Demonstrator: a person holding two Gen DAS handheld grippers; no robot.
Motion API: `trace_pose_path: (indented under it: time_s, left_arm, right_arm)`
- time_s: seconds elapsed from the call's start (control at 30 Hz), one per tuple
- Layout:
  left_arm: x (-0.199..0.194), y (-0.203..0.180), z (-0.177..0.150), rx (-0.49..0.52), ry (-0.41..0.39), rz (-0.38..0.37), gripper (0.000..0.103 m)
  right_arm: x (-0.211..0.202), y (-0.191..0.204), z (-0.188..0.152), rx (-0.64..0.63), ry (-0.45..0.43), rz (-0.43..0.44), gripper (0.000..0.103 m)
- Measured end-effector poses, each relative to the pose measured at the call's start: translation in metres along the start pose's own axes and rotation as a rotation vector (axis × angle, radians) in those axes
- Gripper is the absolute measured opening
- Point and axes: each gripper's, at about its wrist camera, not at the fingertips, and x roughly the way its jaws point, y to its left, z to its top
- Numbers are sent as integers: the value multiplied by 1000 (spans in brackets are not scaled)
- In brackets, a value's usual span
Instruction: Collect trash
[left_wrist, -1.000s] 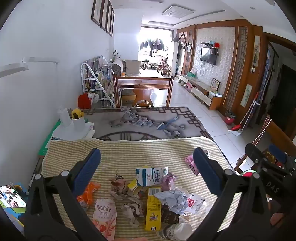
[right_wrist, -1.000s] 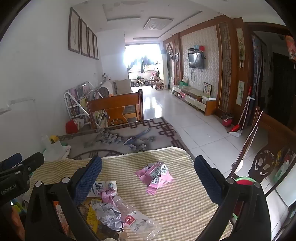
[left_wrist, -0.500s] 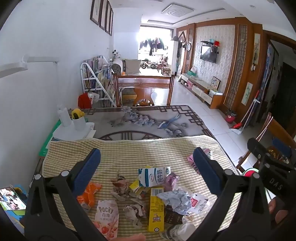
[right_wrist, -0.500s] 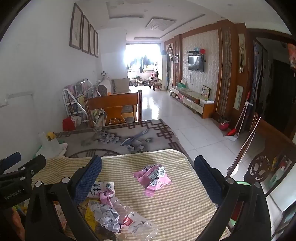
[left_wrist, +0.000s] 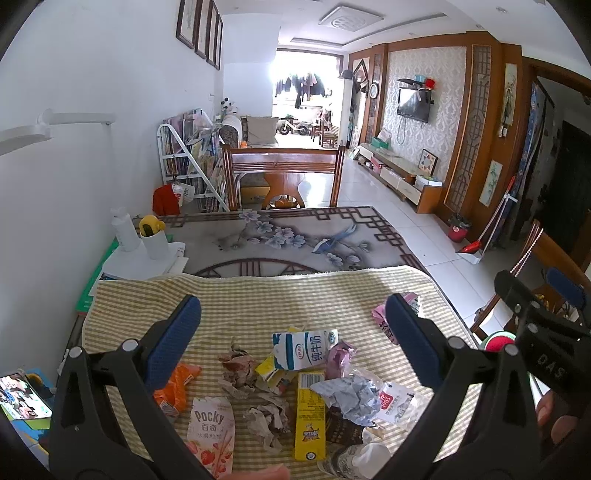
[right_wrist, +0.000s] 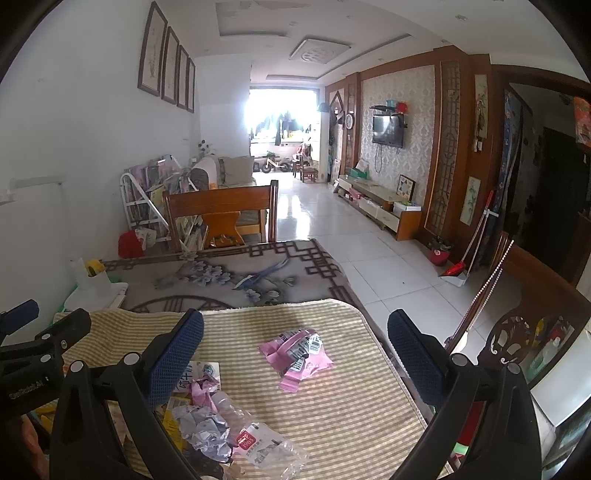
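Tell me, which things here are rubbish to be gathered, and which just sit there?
Rubbish to gather:
- milk carton
- Pocky wrapper
- yellow box
- pink wrapper
- crumpled paper
- orange wrapper

Just sitting there:
- white cup
- wooden chair
- striped cloth

Long room — white tiled floor (left_wrist: 373, 192), bright window (left_wrist: 303, 79) at far end, wall TV (right_wrist: 387, 132), wooden chair (left_wrist: 282, 177).

Left gripper (left_wrist: 291, 325) and right gripper (right_wrist: 295, 339), jaws apparently spread, empty.
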Motion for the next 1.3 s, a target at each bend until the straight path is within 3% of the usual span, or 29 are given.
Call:
trace_pose_path:
  time_s: [1.3]
  left_arm:
    - [-8,-2,3,9,-2,1,98]
  right_arm:
    - [-5,-3,-5,-6,5,-9,96]
